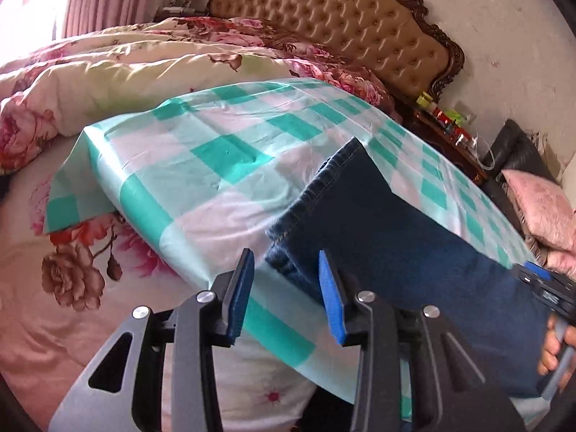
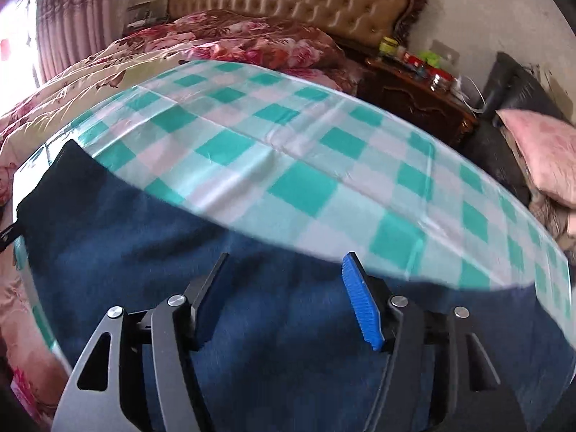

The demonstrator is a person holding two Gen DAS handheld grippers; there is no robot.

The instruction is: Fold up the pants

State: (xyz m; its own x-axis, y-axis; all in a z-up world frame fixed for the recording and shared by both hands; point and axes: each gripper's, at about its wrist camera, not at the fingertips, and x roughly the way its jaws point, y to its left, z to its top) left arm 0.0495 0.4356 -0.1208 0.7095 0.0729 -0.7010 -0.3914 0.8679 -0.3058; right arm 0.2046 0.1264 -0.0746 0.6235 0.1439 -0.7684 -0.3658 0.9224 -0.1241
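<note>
Dark blue jeans [image 1: 388, 237] lie flat on a green-and-white checked cloth [image 1: 216, 165] spread over a bed. In the left wrist view the leg hems point away from me. My left gripper [image 1: 286, 270] is open and empty, just above the near end of the jeans. The right gripper shows at the right edge [image 1: 543, 288], held by a hand. In the right wrist view the jeans [image 2: 180, 252] fill the lower half on the checked cloth [image 2: 306, 165]. My right gripper [image 2: 284, 280] is open and empty, hovering over the denim.
A floral quilt [image 1: 108, 72] is piled at the far side, with a tufted headboard [image 1: 324, 18] behind. A dark nightstand [image 2: 414, 86] with small items stands at the right, beside a black chair holding a pink cushion [image 2: 540, 151].
</note>
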